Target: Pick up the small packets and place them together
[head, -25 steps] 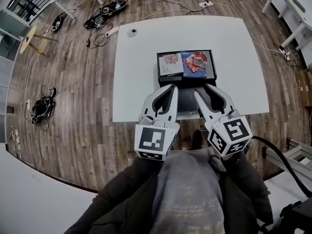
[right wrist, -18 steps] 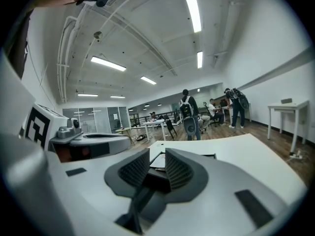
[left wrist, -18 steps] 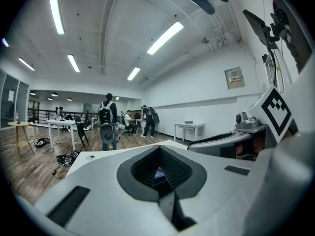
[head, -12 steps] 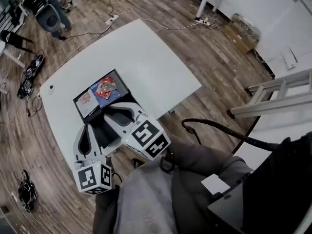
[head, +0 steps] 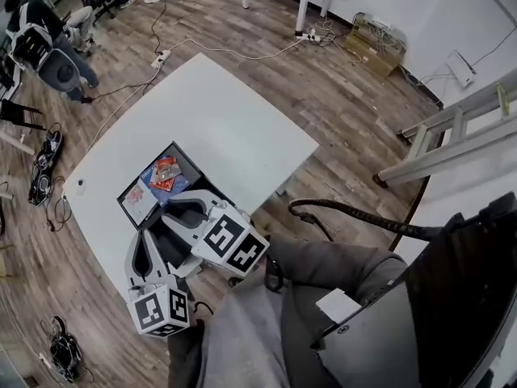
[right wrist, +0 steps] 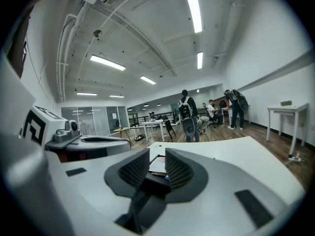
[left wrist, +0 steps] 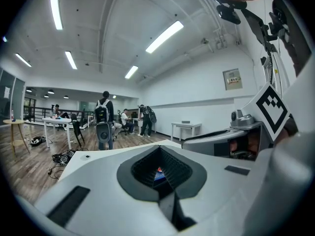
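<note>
A black tray [head: 187,162] on the white table [head: 234,128] holds the small packets: a red one [head: 166,169], a blue one [head: 156,184] and a white one [head: 137,202], lying side by side. Both grippers hover at the tray's near edge, pointing at it. My left gripper [head: 145,234] [left wrist: 158,149] is shut and empty; a strip of red and blue packet [left wrist: 159,173] shows through the hollow of its pads. My right gripper [head: 168,212] [right wrist: 157,163] is open. Its jaws have just been closing part way with nothing between them, and the white packet [right wrist: 158,166] lies beyond the gap.
A small round disc [head: 79,186] sits near the table's far left corner. Cables and gear [head: 42,172] lie on the wood floor to the left, and a ladder [head: 452,136] stands at the right. People and chairs [left wrist: 103,124] are across the room. A black hose [head: 355,212] runs by my right arm.
The head view has swung round, so the table and tray now appear turned and further left. Both grippers remain at the tray's near edge.
</note>
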The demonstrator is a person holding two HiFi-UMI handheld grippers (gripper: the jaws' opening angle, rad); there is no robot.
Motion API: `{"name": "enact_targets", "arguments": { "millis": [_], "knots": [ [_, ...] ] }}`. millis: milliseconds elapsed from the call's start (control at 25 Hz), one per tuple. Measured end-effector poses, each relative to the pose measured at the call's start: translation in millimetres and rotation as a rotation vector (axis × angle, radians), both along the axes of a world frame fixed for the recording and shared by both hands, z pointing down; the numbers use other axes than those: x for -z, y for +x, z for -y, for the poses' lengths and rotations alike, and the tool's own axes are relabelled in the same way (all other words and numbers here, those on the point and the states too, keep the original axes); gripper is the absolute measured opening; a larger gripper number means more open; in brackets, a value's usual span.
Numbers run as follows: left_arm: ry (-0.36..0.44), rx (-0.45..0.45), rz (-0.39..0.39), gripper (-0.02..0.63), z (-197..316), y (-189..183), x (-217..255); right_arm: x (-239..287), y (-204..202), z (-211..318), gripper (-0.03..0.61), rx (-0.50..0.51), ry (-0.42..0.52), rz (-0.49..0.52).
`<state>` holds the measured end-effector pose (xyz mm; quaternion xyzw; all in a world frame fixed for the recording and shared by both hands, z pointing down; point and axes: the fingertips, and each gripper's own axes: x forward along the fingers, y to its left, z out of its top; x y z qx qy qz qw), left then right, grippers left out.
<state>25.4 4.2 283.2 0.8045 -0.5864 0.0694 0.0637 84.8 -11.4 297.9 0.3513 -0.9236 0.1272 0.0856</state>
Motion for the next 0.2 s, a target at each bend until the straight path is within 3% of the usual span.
{"name": "enact_targets", "arguments": {
  "millis": [200],
  "knots": [
    [0.000, -0.010, -0.007, 0.002, 3.9, -5.7, 9.6, 8.8, -4.6, 4.1, 0.101, -0.010, -0.001, -0.008]
  ]
}}
